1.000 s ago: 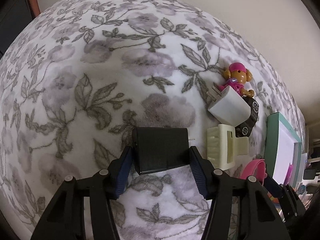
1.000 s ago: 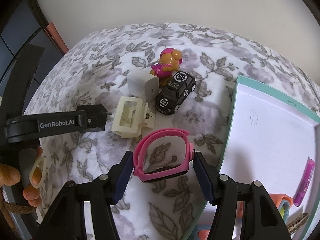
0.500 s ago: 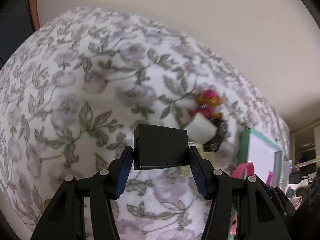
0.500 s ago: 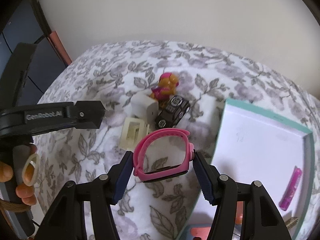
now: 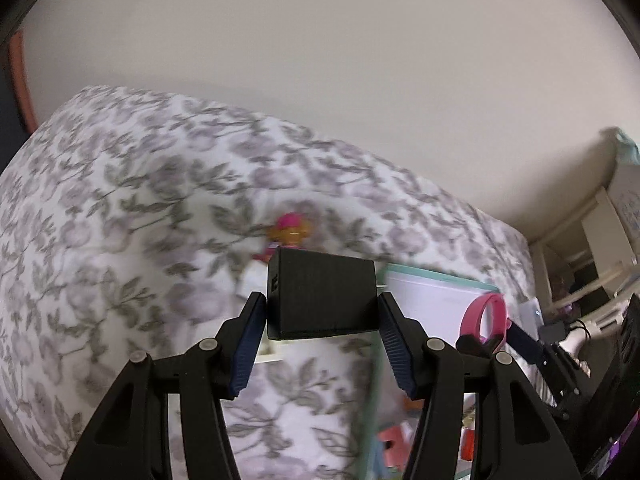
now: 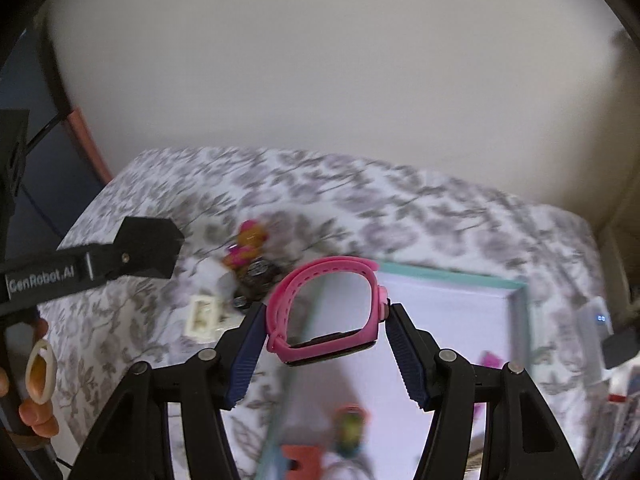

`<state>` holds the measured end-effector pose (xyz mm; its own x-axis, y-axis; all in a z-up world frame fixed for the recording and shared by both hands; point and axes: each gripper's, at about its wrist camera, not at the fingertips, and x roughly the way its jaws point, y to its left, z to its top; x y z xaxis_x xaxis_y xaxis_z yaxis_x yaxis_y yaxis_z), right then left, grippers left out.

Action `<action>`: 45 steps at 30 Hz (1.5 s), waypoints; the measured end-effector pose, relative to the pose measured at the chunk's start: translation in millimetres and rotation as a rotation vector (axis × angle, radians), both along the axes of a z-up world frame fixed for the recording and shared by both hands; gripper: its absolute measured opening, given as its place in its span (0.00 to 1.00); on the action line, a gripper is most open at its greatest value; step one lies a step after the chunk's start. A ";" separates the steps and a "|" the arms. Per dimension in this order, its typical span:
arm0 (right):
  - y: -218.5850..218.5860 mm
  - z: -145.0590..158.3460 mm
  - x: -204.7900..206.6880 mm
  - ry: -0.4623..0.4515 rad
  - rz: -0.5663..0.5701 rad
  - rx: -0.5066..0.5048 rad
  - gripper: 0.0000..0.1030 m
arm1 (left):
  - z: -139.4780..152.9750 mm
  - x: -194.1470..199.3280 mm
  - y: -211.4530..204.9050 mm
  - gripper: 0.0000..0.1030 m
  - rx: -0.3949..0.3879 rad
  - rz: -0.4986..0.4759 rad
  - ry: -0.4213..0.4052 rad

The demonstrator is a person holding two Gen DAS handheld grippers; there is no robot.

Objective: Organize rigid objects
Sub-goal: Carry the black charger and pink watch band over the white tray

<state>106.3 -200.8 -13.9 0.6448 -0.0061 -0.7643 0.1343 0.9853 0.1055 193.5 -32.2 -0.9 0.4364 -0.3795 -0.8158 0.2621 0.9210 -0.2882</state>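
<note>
My left gripper (image 5: 322, 344) is shut on a black box-shaped block (image 5: 322, 294) and holds it in the air above the floral bedspread (image 5: 120, 240). My right gripper (image 6: 326, 348) is shut on a pink watch (image 6: 324, 308), also raised, over the left edge of a teal-rimmed white tray (image 6: 520, 292). On the bedspread lie a pink-and-orange toy figure (image 6: 248, 244), a black toy car (image 6: 256, 276), a white charger (image 6: 212, 276) and a cream hair clip (image 6: 204, 314). The watch also shows in the left wrist view (image 5: 486, 320).
The tray (image 5: 436, 280) holds a purple item (image 6: 490, 360), an orange piece (image 6: 304, 456) and a small blurred toy (image 6: 350, 428). A plain wall stands behind the bed. Shelving (image 5: 592, 240) and clutter are at the far right.
Both grippers have lifted away from the bedspread with their objects and swung right toward the tray. The view now shows more wall; the objects left on the bed look smaller.
</note>
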 end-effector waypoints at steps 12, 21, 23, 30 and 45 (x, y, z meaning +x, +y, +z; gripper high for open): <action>-78.7 10.2 -31.5 -0.007 -0.146 -0.038 0.62 | -28.8 -11.9 -91.1 0.56 0.008 -0.152 0.026; -98.8 -5.9 -33.7 0.033 -0.177 -0.034 0.62 | -57.8 -16.2 -114.5 0.56 0.013 -0.199 0.053; -99.7 -9.2 -32.4 0.044 -0.176 -0.041 0.62 | -61.6 -17.2 -117.2 0.56 0.018 -0.206 0.056; -96.4 -17.0 -27.5 0.070 -0.166 -0.053 0.62 | -69.6 -21.9 -125.6 0.57 0.033 -0.235 0.056; -95.2 -41.7 -18.7 0.138 -0.153 -0.038 0.62 | -84.6 -24.6 -135.0 0.57 0.068 -0.269 0.077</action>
